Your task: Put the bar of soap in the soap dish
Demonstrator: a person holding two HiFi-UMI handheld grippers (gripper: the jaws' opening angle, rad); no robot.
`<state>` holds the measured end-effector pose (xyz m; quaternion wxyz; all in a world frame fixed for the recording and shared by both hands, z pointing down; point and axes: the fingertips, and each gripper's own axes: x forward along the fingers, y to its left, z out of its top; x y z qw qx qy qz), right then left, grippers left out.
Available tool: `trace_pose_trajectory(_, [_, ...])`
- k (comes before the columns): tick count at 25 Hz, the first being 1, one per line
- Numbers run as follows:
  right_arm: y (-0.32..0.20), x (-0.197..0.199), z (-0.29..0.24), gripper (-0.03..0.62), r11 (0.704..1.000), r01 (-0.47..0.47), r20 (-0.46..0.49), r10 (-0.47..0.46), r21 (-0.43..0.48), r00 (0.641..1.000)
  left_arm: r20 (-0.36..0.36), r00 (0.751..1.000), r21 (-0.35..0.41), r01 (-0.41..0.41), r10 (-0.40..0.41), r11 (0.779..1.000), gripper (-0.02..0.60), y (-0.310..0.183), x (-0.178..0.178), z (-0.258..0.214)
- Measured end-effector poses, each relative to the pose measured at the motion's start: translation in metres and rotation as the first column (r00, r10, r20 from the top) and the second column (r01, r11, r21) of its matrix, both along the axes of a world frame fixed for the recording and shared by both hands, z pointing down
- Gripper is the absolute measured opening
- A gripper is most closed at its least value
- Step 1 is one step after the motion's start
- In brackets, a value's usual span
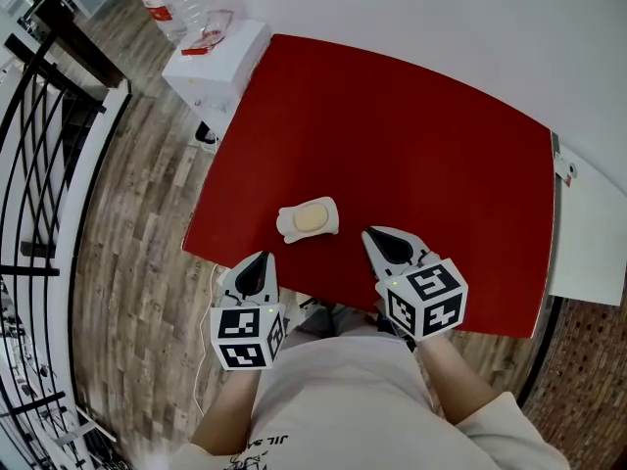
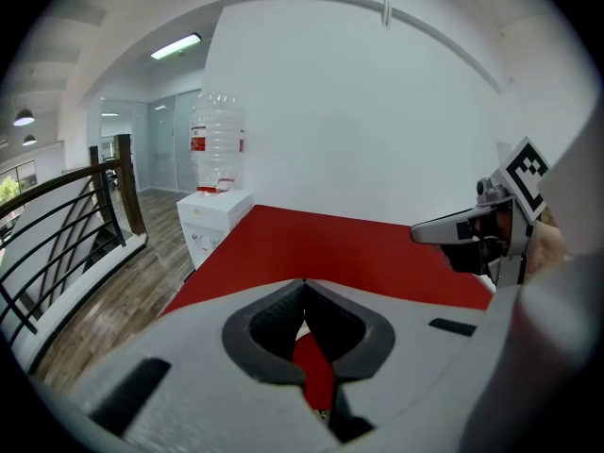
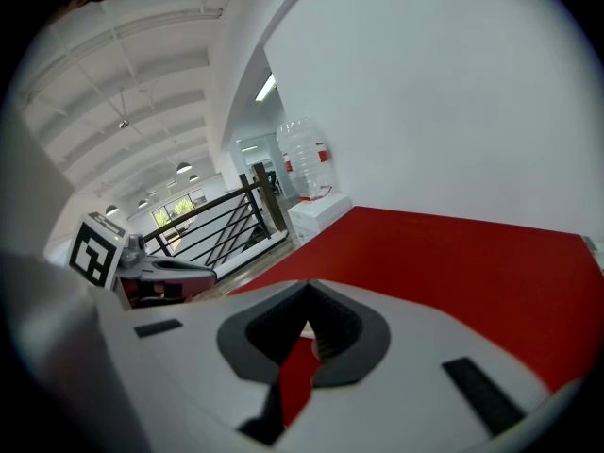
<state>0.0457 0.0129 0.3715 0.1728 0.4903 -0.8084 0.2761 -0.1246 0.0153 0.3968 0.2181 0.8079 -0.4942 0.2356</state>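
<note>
**Soap in its dish, both grippers closed and empty**

Only the head view shows the task's things. The pale yellow bar of soap [image 1: 310,217] lies inside the white soap dish [image 1: 285,227], and the dish holds nothing else. The dish stands on the red table [image 1: 421,135], close to the near edge. The left gripper [image 1: 262,258] sits at that edge, below and a little left of the dish. The right gripper [image 1: 371,234] is over the table, just to the dish's right. Neither one touches the dish or the soap. This view also shows the wooden floor [image 1: 137,223] and the person's pale shirt [image 1: 343,399].

The two gripper views show neither dish nor soap, because each gripper's own white body fills the lower half of its picture. They do show the jaws plainly. In the left gripper view the two dark pads meet at their tips with nothing between them. Only a sliver of red tabletop shows through the gap behind the tips. The right gripper view shows the same: pads together, nothing held, red table behind. Each view also shows the other gripper from the side, with its marker cube.

The gripper views also give the room at eye level. A white water dispenser [image 2: 215,223] with a large clear bottle [image 2: 217,144] on top stands past the table's far left corner, against a white wall. A black railing [image 2: 66,243] runs along the left.
</note>
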Motion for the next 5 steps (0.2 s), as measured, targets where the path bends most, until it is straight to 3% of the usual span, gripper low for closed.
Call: trace_pose_trajectory(5, [0.0043,0.0076,0.0007,0.003,1.0,0.002,-0.003,-0.002,0.002,1.0,0.007,1.0,0.005,-0.01,0.01,1.0,0.008,0.0034,0.007,-0.0001])
